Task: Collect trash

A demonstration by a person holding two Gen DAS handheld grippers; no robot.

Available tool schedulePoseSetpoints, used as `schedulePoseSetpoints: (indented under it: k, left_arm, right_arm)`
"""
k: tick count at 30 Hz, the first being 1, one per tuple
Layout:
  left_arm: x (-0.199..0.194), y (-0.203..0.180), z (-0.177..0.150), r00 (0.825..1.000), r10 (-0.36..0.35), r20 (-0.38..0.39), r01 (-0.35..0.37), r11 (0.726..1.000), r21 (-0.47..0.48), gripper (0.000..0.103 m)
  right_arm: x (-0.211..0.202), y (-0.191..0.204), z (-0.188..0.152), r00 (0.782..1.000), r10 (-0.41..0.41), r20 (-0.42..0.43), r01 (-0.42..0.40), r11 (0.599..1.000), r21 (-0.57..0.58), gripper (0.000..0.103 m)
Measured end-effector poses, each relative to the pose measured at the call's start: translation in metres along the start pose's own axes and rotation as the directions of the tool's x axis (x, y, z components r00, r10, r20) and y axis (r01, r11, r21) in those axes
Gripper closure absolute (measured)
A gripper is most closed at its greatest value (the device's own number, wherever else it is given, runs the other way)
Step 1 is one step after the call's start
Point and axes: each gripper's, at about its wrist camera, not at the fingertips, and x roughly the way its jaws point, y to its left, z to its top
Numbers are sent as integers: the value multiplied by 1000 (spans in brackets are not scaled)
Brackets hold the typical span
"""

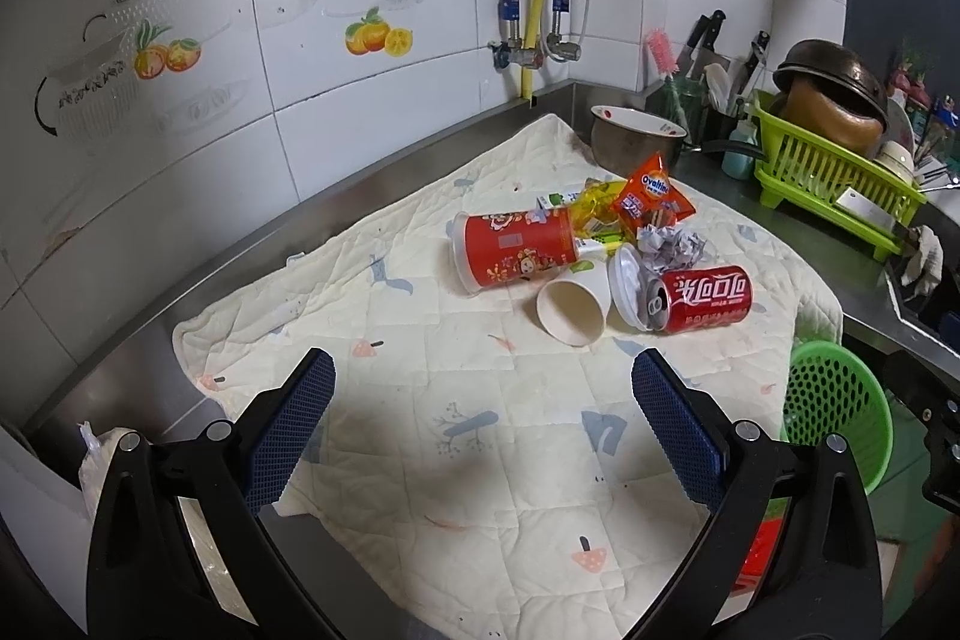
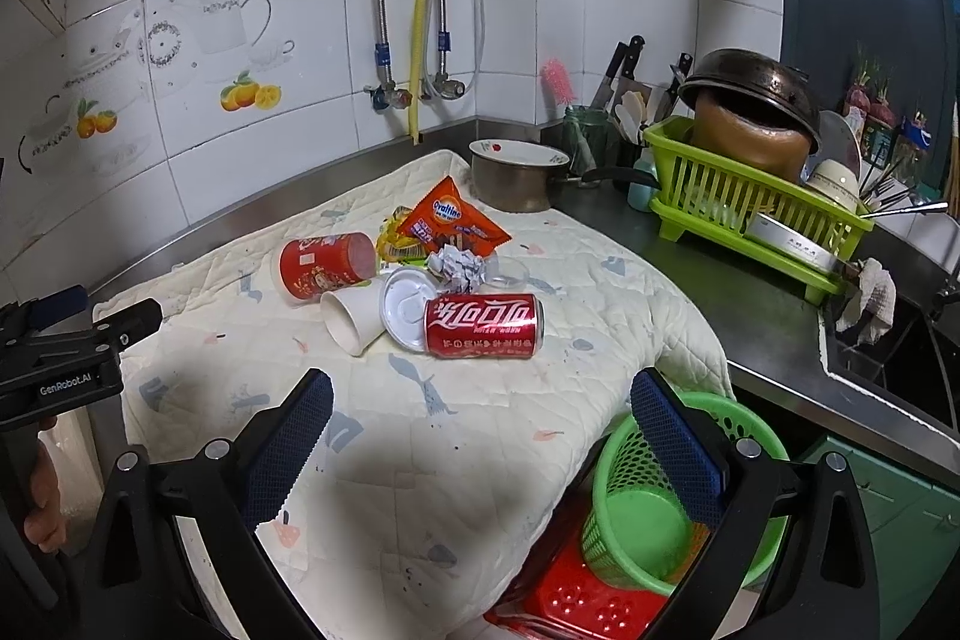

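On the white quilted cloth (image 2: 456,436), at your 12 o'clock, lies the red metal cola can (image 2: 483,325); both your left gripper (image 1: 483,382) and right gripper (image 2: 480,400) are spread wide and empty, so pinch its round middle and drop it in the green plastic basket (image 2: 636,514) at 4 o'clock.

**Steel counter, quilted mat, trash heap**

Ahead of both grippers: steel counter (image 2: 750,280) under a cream quilted mat (image 2: 456,436). On the mat, clustered: red can (image 2: 483,327) on its side, white paper cup (image 2: 351,319) tipped over, red tub (image 2: 324,265) lying down, orange Ovaltine packet (image 2: 447,220), crumpled paper (image 2: 459,268). Farther right, directly on the steel: metal pot (image 2: 516,178), green dish rack (image 2: 750,208).
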Motion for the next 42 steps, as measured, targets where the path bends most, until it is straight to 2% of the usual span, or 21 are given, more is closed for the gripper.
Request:
schedulePoseSetpoints:
  k: [18, 35, 42]
  left_arm:
    - [2, -9, 11, 1000, -28, 9, 28, 1000, 8, 5]
    - [4, -26, 27, 998, -63, 30, 61, 996, 70, 5]
    - [10, -24, 29, 998, -51, 23, 49, 996, 69, 5]
  right_arm:
    - [2, 1, 5, 1000, -4, 3, 4, 1000, -11, 7]
    - [4, -3, 8, 1000, -10, 19, 10, 1000, 4, 7]
    - [7, -8, 6, 1000, -1, 6, 1, 1000, 27, 7]
